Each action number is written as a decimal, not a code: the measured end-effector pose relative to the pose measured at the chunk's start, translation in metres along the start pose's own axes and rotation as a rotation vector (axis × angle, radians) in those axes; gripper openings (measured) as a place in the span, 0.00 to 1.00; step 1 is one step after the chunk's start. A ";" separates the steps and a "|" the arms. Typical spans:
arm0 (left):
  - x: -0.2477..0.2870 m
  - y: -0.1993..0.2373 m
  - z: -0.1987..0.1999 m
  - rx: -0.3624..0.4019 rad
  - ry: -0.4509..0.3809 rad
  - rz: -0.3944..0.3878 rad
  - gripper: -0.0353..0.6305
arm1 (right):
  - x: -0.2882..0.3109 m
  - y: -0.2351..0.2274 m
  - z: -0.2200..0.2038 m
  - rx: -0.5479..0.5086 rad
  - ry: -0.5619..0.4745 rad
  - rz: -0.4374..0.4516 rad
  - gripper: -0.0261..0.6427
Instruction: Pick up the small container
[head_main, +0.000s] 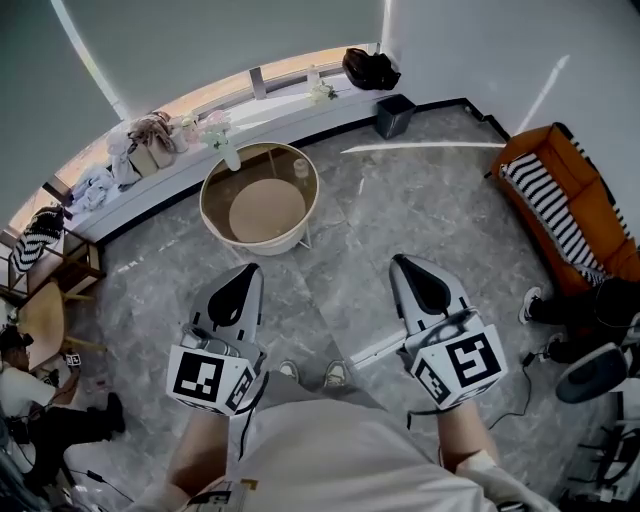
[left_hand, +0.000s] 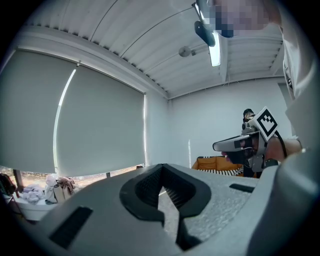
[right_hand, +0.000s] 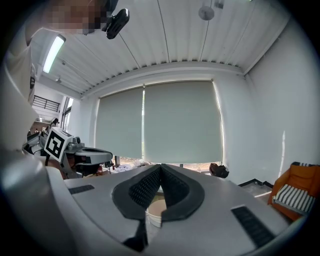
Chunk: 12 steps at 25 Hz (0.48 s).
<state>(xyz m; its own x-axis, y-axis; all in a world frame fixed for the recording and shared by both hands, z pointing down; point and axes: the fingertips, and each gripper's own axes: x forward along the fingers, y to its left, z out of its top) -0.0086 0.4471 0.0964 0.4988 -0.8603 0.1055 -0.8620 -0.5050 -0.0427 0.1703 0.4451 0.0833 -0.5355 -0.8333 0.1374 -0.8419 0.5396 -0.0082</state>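
Plainly, left tongs (head_main: 245, 275) and right tongs (head_main: 405, 268) are both closed and empty, well apart from the container (head_main: 302, 168) on the bench (head_main: 204, 200) at upper centre; reaching it unopened would probably knock it over.

Round side table (head_main: 280, 243) on grey marble floor (head_main: 400, 220), orange sofa (head_main: 600, 222) at right, black bin (head_main: 395, 114) by the wall

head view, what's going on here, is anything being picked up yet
A person stands holding a gripper in each hand. The left gripper and right gripper are both shut and empty, aimed toward a round table ahead. A small pale item on it may be the container; nothing is picked up.
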 end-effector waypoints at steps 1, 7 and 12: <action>0.004 -0.005 0.000 0.004 0.001 -0.001 0.06 | -0.001 -0.004 -0.002 -0.003 0.004 0.000 0.05; 0.026 -0.026 -0.001 0.036 0.016 -0.014 0.06 | -0.002 -0.025 -0.012 0.016 0.000 0.009 0.05; 0.034 -0.021 -0.003 0.042 0.015 0.009 0.06 | 0.003 -0.032 -0.017 -0.003 0.005 0.017 0.05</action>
<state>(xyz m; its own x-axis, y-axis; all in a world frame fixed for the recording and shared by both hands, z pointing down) 0.0263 0.4288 0.1036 0.4890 -0.8639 0.1203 -0.8619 -0.4998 -0.0858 0.1969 0.4271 0.1003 -0.5495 -0.8232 0.1426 -0.8323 0.5543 -0.0075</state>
